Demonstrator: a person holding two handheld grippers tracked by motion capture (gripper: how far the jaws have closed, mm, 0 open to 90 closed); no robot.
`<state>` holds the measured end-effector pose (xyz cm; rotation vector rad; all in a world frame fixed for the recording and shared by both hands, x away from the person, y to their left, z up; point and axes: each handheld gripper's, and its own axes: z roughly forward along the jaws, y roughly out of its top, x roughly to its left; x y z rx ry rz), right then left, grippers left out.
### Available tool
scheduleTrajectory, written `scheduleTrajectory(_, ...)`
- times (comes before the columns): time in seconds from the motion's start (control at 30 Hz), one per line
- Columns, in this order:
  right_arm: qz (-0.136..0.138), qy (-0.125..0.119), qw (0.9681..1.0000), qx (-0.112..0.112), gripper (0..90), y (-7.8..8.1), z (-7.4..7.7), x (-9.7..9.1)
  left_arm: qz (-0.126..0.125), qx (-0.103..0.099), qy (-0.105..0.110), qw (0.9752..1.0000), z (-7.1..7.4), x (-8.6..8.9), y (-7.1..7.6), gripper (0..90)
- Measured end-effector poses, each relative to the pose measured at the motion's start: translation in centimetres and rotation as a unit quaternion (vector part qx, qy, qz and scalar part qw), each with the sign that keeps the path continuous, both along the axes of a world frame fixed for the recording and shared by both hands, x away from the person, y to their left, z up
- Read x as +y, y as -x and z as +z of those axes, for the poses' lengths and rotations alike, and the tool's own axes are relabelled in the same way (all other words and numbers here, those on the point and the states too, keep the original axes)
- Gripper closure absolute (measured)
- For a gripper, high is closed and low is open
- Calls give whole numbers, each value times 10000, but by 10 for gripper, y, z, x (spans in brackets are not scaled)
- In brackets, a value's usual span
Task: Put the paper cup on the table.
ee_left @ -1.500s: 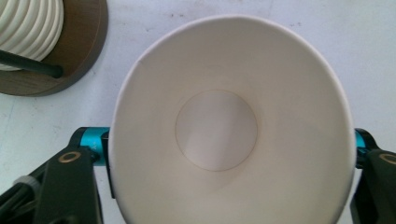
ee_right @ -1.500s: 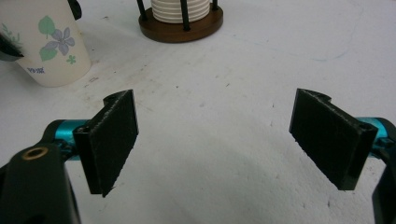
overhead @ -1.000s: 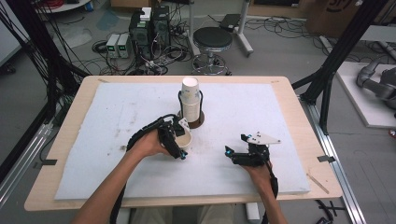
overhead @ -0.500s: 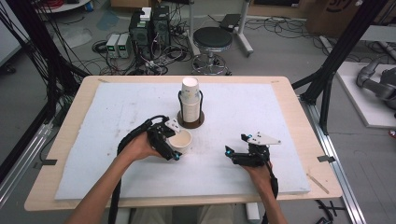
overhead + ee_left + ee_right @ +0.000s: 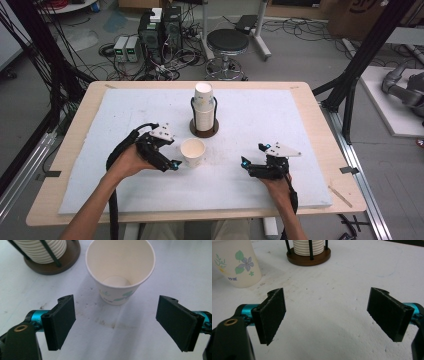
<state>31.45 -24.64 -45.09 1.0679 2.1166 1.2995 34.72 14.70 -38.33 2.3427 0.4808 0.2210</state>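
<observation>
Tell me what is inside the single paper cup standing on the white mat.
The cup is empty: the left gripper view shows its bare white walls and most of its round bottom. The near rim hides the closest bit of the bottom.

We look down on a wooden table covered by a white foam mat. Near the mat's middle, a stack of paper cups stands upright in a dark round holder. Just in front of the holder, towards us, a single paper cup stands upright with its mouth open and empty. The left gripper sits just left of that cup, apart from it, its jaws spread. The right gripper rests on the mat well to the right of the cup. Beyond the table, a round black stool stands among cables on the floor.
</observation>
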Motion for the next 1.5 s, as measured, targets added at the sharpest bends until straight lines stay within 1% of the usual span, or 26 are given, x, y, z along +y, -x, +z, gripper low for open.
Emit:
scheduleTrajectory(0.07, -7, 3, 10000, -28, 157, 0, 0, 0, 82, -27, 236, 9997, -1, 8, 4, 159)
scheduleTrajectory(0.13, -27, -7, 10000, -49, 157, 1, 0, -1, 132, -68, 317, 9994, -2, 15, 7, 160)
scheduleTrajectory(0.2, -44, -32, 10000, -65, 157, 1, 0, -1, 200, -112, 443, 9988, -3, 22, 10, 160)
scheduleTrajectory(0.27, -51, -49, 9999, -93, 157, 1, 0, -1, 318, -118, 691, 9970, -7, 28, 13, 160)
scheduleTrajectory(0.3, -59, -52, 9999, -102, 157, 2, 0, -1, 331, -148, 650, 9972, -7, 31, 14, 160)
scheduleTrajectory(0.33, -57, -46, 9999, -95, 157, 2, 0, -1, 377, -207, 737, 9963, -9, 35, 16, 159)
scheduleTrajectory(0.37, -47, -30, 9999, -103, 157, 1, 0, -1, 415, -215, 818, 9956, -11, 37, 18, 159)
scheduleTrajectory(0.57, -88, -44, 9999, -121, 157, 3, 0, -1, 640, -409, 1112, 9909, -15, 50, 27, 159)
scheduleTrajectory(0.67, -93, -22, 9998, -168, 157, 3, 0, -1, 787, -512, 1314, 9869, -20, 58, 31, 159)
scheduleTrajectory(0.73, -104, -14, 9998, -190, 157, 3, 0, -1, 877, -548, 1371, 9852, -23, 61, 33, 159)
scheduleTrajectory(0.8, -122, -39, 9997, -211, 157, 4, 0, -1, 973, -572, 1465, 9827, -26, 65, 36, 159)
scheduleTrajectory(0.83, -143, -51, 9996, -227, 157, 5, 0, -2, 1001, -602, 1470, 9822, -27, 66, 38, 159)
scheduleTrajectory(0.87, -148, -63, 9996, -225, 157, 5, 0, -2, 1057, -644, 1532, 9804, -28, 68, 40, 159)
scheduleTrajectory(0.9, -156, -102, 9996, -215, 157, 5, 0, -2, 1074, -678, 1567, 9794, -29, 70, 41, 159)
scheduleTrajectory(0.93, -172, -88, 9995, -268, 157, 5, 0, -3, 1119, -725, 1614, 9778, -30, 72, 43, 159)
scheduleTrajectory(0.97, -181, -107, 9995, -253, 157, 5, 0, -3, 1129, -757, 1609, 9776, -31, 74, 44, 159)
scheduleTrajectory(1.03, -186, -98, 9994, -272, 157, 5, 0, -3, 1171, -739, 1663, 9763, -35, 77, 45, 158)
scheduleTrajectory(1.07, -178, -88, 9995, -262, 157, 5, 0, -2, 1215, -773, 1671, 9754, -36, 79, 46, 157)
scheduleTrajectory(1.1, -177, -86, 9995, -261, 157, 5, 0, -2, 1261, -808, 1698, 9740, -37, 81, 47, 154)
scheduleTrajectory(1.13, -177, -76, 9994, -277, 157, 5, 0, -2, 1329, -854, 1764, 9716, -39, 83, 48, 151)
scheduleTrajectory(1.2, -184, -94, 9994, -264, 157, 6, 0, -2, 1425, -925, 1863, 9677, -41, 87, 50, 148)
scheduleTrajectory(1.23, -188, -118, 9994, -264, 157, 6, 0, -3, 1442, -942, 1865, 9672, -42, 88, 51, 145)
scheduleTrajectory(1.33, -180, -125, 9994, -266, 157, 6, 0, -3, 1583, -1001, 1890, 9639, -46, 92, 52, 146)
scheduleTrajectory(1.4, -190, -110, 9994, -263, 157, 6, 0, -2, 1694, -1025, 1939, 9608, -48, 94, 53, 146)
scheduleTrajectory(1.43, -191, -99, 9994, -266, 157, 6, 0, -2, 1763, -1042, 1981, 9586, -50, 95, 53, 146)
scheduleTrajectory(1.5, -189, -101, 9994, -265, 157, 6, 0, -2, 1809, -1069, 1973, 9575, -53, 97, 54, 145)
